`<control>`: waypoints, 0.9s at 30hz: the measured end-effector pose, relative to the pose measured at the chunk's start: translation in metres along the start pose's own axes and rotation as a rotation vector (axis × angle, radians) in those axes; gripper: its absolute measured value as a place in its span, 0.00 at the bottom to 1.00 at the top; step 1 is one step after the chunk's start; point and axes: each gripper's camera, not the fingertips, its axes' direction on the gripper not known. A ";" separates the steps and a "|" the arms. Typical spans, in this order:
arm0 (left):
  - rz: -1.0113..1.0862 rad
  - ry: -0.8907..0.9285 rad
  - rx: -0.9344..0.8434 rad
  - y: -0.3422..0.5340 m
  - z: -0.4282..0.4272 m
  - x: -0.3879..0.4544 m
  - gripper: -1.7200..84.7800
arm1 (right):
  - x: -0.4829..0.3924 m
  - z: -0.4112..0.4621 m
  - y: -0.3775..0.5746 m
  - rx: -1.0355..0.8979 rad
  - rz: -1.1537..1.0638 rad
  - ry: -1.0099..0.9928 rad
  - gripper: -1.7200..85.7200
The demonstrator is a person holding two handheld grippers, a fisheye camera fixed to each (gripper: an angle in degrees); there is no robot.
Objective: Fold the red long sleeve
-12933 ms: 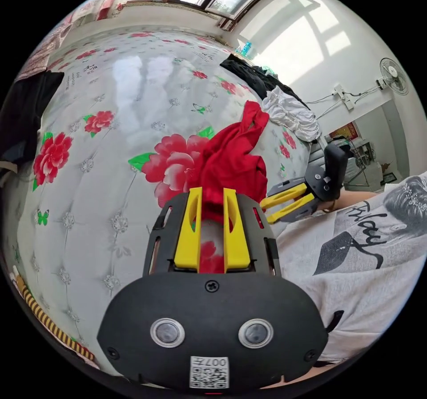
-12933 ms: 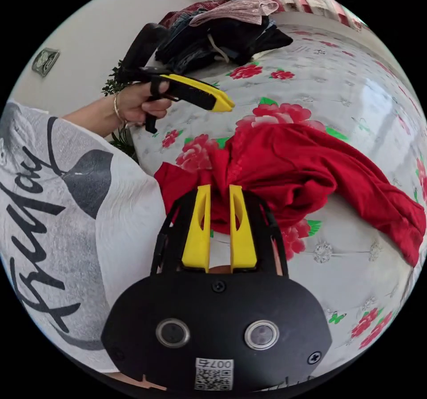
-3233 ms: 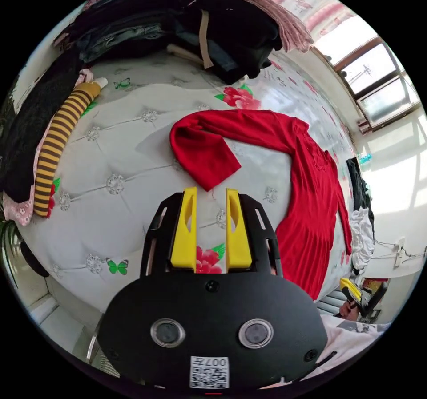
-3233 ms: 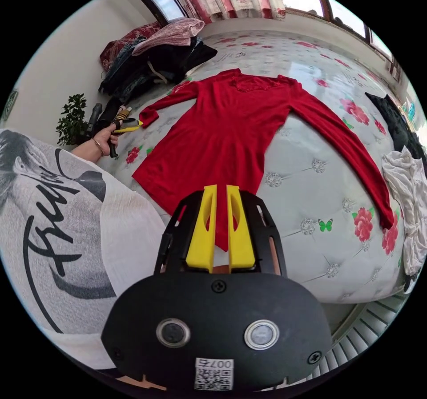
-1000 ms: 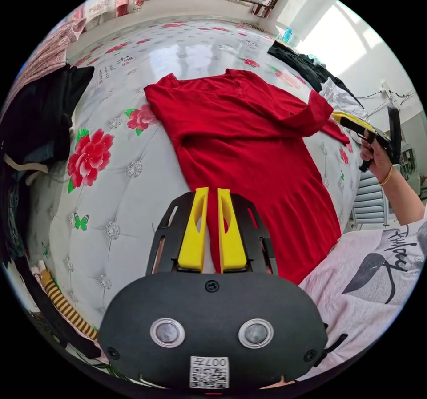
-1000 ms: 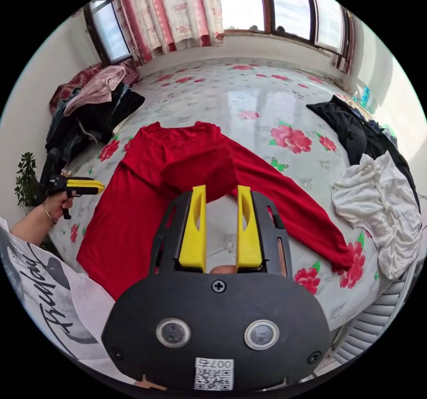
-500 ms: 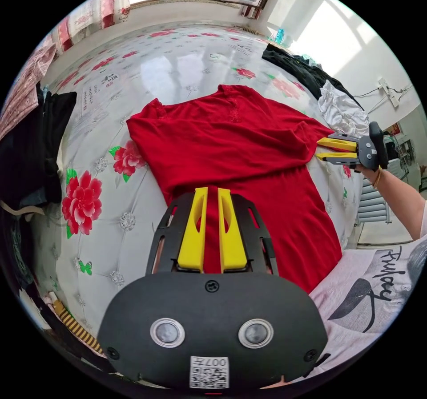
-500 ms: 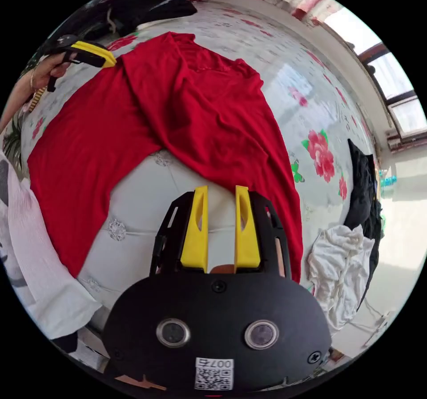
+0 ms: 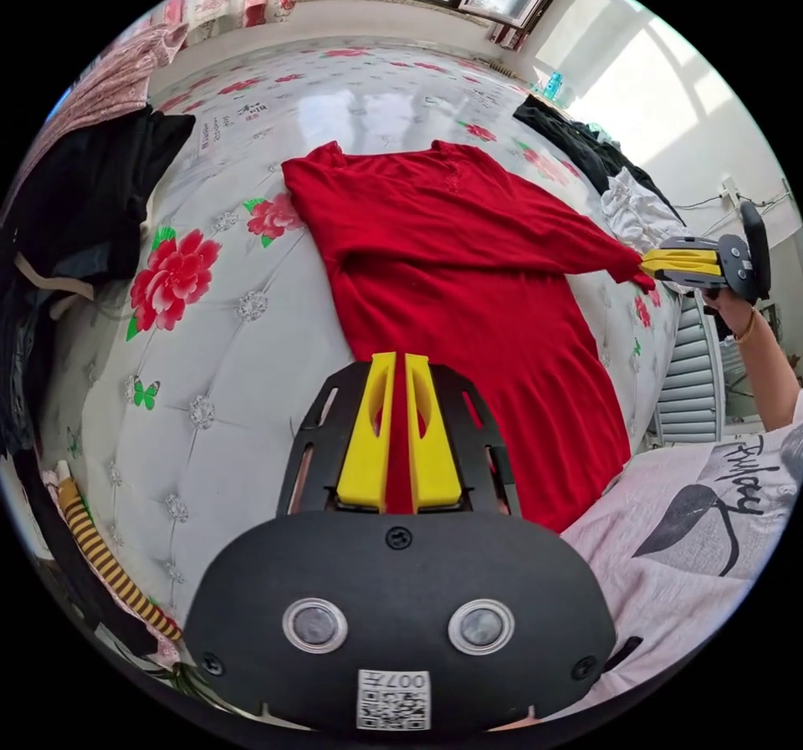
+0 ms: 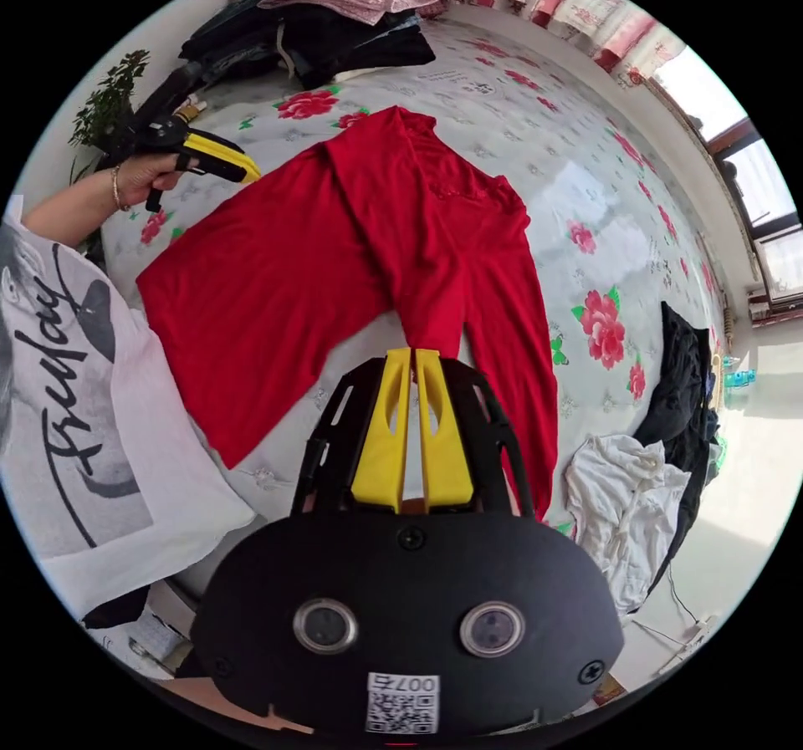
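A red long-sleeve garment (image 9: pixel 468 282) lies spread face up on a white flowered bed cover (image 9: pixel 209 349). One sleeve is drawn across its chest. My right gripper (image 10: pixel 412 354) is shut on that sleeve's cuff, and in the left gripper view my right gripper (image 9: pixel 646 262) holds it out past the garment's side. The other sleeve (image 10: pixel 535 382) lies straight along the bed. My left gripper (image 9: pixel 393 363) sits at the garment's opposite side edge, jaws nearly together with red cloth between them. From the right gripper view, the left gripper (image 10: pixel 249 173) touches the edge of the red garment (image 10: pixel 293 265).
A dark clothes pile (image 10: pixel 318 22) is heaped at the head of the bed cover (image 10: pixel 519 114), with a plant (image 10: pixel 104 102) beside it. A white garment (image 10: pixel 627 491) and a black one (image 10: pixel 686 399) lie near the bed's edge. A striped sleeve (image 9: pixel 100 566) hangs low. The person's printed white shirt (image 9: pixel 669 549) is close.
Half a second ago my right gripper stood open beside the folded sleeve; now it is shut on the cuff and has drawn the sleeve taut. The left jaws have narrowed.
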 end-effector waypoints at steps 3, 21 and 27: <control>-0.024 0.015 0.011 0.025 -0.007 -0.004 0.01 | -0.043 -0.009 0.004 -0.011 0.027 -0.036 0.02; 0.281 -0.105 -0.043 -0.088 0.049 0.053 0.07 | 0.025 -0.118 -0.017 0.268 0.263 -0.007 0.02; 0.333 -0.125 -0.092 -0.091 0.062 0.040 0.01 | 0.018 -0.081 -0.016 0.116 0.174 0.001 0.02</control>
